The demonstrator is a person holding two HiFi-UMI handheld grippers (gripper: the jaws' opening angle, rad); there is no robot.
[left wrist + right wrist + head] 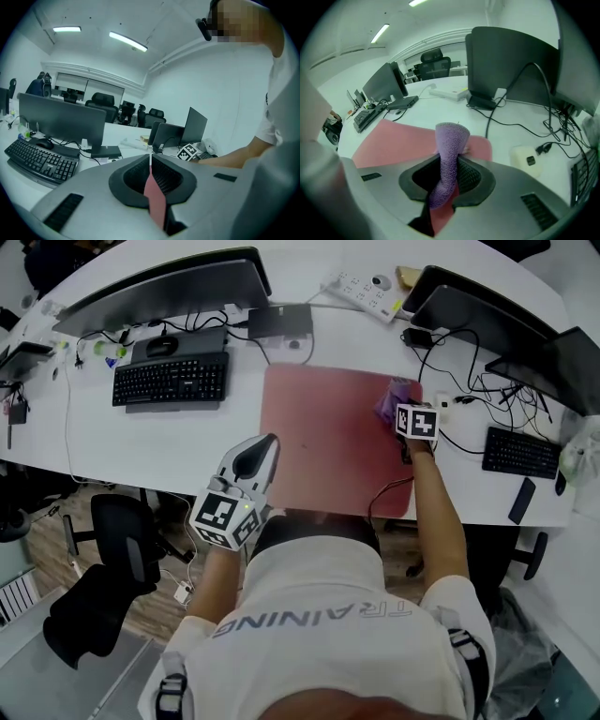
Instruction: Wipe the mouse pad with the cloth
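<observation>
A pink mouse pad (328,442) lies on the white desk (141,442) in front of me. My right gripper (405,413) is over the pad's far right corner, shut on a purple cloth (392,401). In the right gripper view the cloth (451,140) stands up out of the jaws (452,154), with the pad (393,138) beneath. My left gripper (269,442) rests at the pad's left edge. In its own view its jaws (150,159) are shut tip to tip, with a sliver of pink showing low in the gap.
A black keyboard (171,379) and a monitor (169,287) stand left of the pad. At the right are dark screens (478,310), loose cables (459,381), a white adapter (442,409), a second keyboard (522,454) and a phone (521,501). A power strip (361,292) lies behind.
</observation>
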